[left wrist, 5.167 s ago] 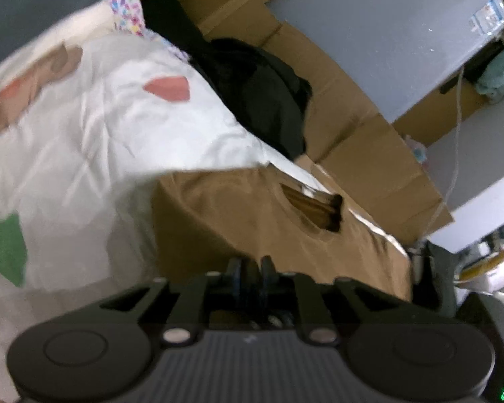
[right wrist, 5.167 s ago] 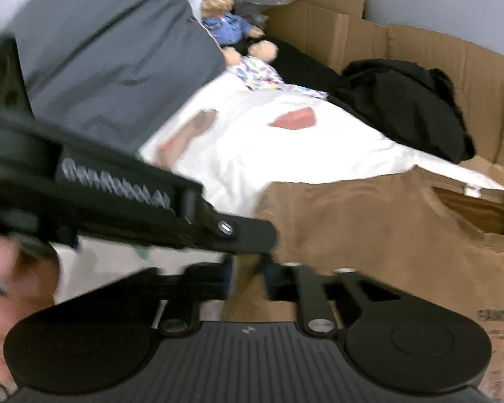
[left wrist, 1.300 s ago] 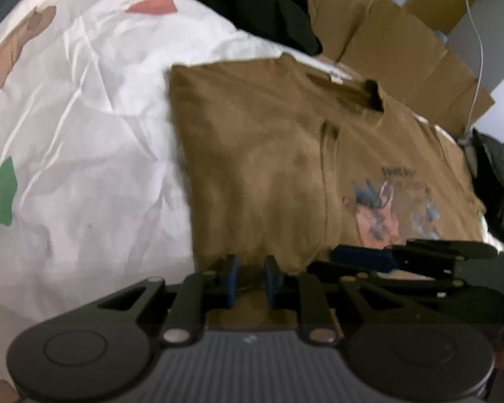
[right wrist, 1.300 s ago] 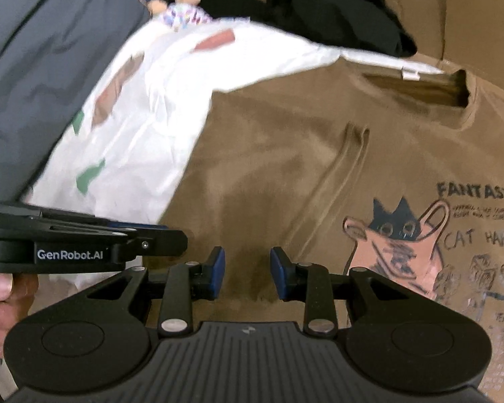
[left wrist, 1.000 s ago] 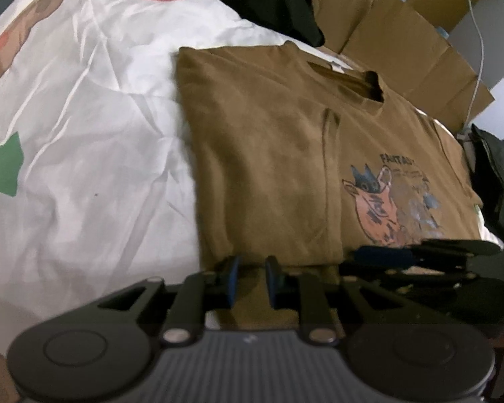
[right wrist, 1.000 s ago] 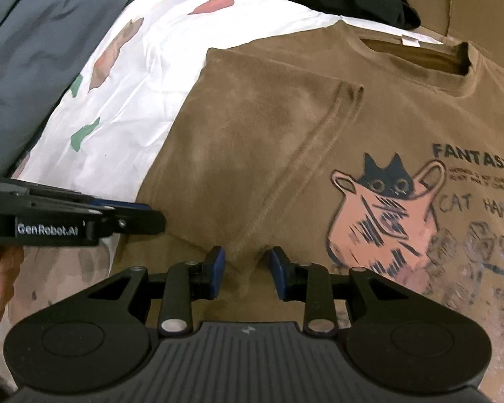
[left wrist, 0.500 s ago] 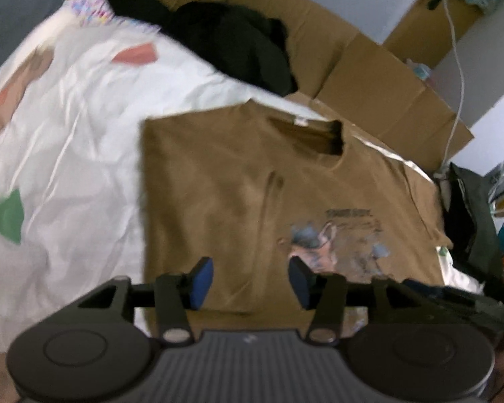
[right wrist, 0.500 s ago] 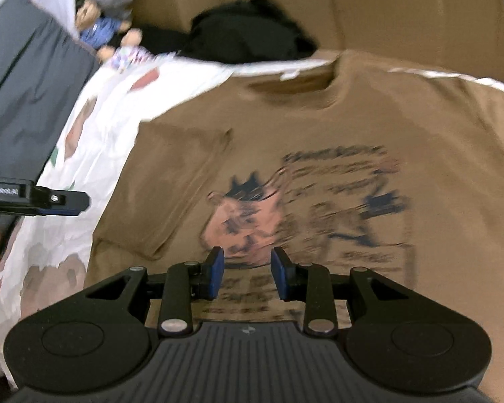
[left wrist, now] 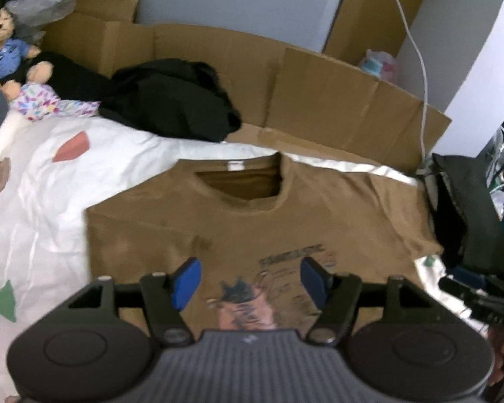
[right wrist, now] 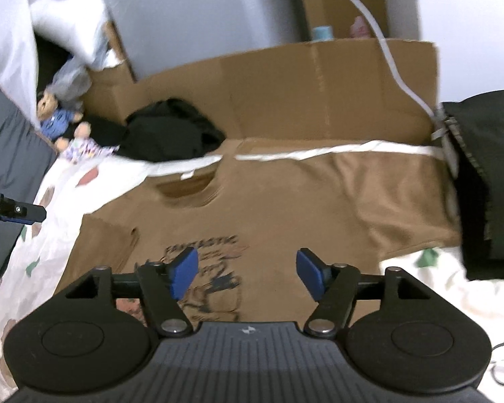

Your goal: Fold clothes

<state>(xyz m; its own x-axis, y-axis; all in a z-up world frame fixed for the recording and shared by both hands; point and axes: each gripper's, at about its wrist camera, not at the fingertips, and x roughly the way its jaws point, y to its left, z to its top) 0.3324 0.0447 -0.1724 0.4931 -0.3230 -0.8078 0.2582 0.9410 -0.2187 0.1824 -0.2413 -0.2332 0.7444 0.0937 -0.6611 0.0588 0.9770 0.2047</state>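
Both my wrist views are dim and softly lit indoors, with no hard shadows. Motion blur smears the brown T-shirt (left wrist: 252,221) print and the upper left of each frame. Fisheye bending curves the edges, and the corners go black.

Both wrist views look steeply down, sharing the brown T-shirt (left wrist: 238,221) (right wrist: 285,201)

You see a white sheet (left wrist: 43,201) with colored patches on the bed. A teddy bear (left wrist: 5,47) sits far left, near a black heap of cloth (left wrist: 171,100). Brown cardboard (left wrist: 336,100) stands behind, with a white cable (left wrist: 416,53) hanging over it.
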